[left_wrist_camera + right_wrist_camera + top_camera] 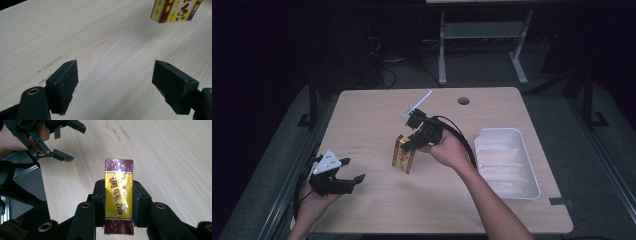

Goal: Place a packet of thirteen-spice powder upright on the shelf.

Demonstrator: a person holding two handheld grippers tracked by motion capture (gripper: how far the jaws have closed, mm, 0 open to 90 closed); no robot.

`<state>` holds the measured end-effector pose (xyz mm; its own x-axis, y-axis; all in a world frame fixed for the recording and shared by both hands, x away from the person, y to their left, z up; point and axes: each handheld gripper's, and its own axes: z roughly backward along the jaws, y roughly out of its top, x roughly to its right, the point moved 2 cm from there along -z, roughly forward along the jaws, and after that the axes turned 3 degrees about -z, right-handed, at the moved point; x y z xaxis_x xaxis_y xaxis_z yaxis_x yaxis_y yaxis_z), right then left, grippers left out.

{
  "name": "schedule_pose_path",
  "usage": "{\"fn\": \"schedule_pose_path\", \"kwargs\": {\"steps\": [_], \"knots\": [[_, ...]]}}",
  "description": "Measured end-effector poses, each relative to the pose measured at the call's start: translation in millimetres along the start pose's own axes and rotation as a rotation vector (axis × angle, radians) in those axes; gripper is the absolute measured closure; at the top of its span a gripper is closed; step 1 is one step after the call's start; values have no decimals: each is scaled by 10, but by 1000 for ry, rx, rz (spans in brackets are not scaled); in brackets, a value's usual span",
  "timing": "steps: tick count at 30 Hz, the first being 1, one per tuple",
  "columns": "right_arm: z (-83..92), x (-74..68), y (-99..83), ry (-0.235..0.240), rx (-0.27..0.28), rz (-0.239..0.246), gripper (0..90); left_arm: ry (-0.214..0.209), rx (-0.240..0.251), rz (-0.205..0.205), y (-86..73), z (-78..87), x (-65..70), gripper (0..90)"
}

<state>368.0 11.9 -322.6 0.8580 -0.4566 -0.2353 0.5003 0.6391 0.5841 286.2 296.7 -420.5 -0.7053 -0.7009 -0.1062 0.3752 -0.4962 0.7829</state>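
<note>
With the right tongs (118, 202) clenched on the yellow-and-maroon wrapped box (118, 195) above the pale wooden counter (377, 210), the person should keep it level, the released left tongs (352, 170) waiting well apart.

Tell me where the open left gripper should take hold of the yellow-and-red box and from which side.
Probably the lower half of the box, approached from the person's left, where the left gripper already waits open. The right gripper is shut across the narrow sides at mid-length, so the dark red end beyond its jaws is the free part. The box is flat-sided, and clamping two opposite flat faces there should hold.
</note>
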Motion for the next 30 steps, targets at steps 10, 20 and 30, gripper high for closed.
{"fn": "schedule_pose_path", "kwargs": {"steps": [10,20,30], "knots": [[162,23,-44,-16,-1,32,686,4,0,7,-9,7,-21,204],[319,49,-113,-23,-2,50,686,3,-3,7,-16,6,-27,204],[529,83,-219,-23,-6,86,685,1,-5,11,-23,-5,-33,203]]}}
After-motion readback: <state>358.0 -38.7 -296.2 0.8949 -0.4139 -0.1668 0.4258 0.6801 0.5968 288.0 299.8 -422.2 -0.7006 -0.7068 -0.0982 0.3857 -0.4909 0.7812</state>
